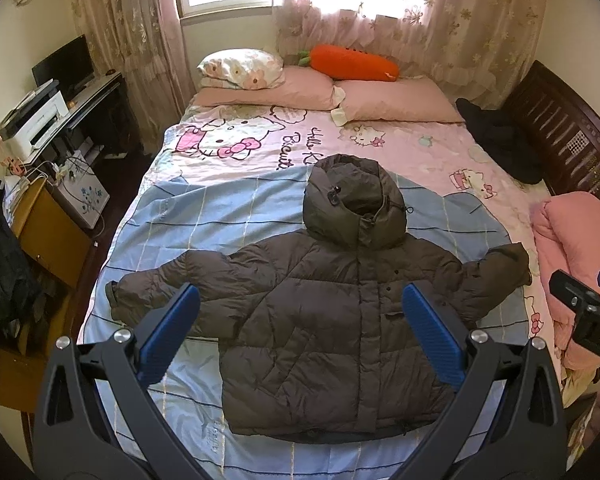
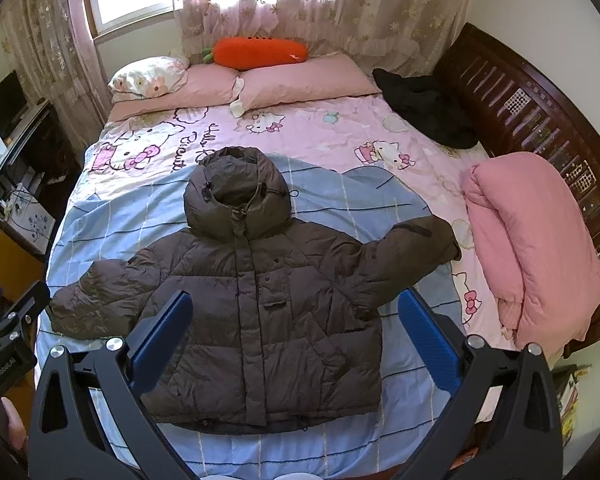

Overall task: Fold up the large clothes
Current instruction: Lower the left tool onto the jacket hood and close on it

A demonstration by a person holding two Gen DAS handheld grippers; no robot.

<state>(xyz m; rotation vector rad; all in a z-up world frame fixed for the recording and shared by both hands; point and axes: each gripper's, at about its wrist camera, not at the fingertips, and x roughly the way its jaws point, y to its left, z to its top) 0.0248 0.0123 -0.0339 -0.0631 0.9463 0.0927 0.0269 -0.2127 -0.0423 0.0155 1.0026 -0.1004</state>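
A dark brown hooded puffer jacket (image 1: 332, 320) lies flat, front up, on the bed, sleeves spread to both sides and hood pointing toward the pillows. It also shows in the right wrist view (image 2: 260, 312). My left gripper (image 1: 300, 304) is open and empty, held above the jacket's lower body. My right gripper (image 2: 296, 308) is open and empty, also above the jacket. The right gripper shows at the right edge of the left wrist view (image 1: 588, 312). The left gripper shows at the left edge of the right wrist view (image 2: 8, 332).
The bed (image 1: 228, 208) has a pink and blue cartoon sheet. Pink pillows (image 1: 396, 100) and an orange carrot plush (image 1: 352, 62) lie at the head. A black garment (image 2: 428, 108) and a folded pink quilt (image 2: 532, 240) lie on the right. A desk with a printer (image 1: 36, 120) stands left.
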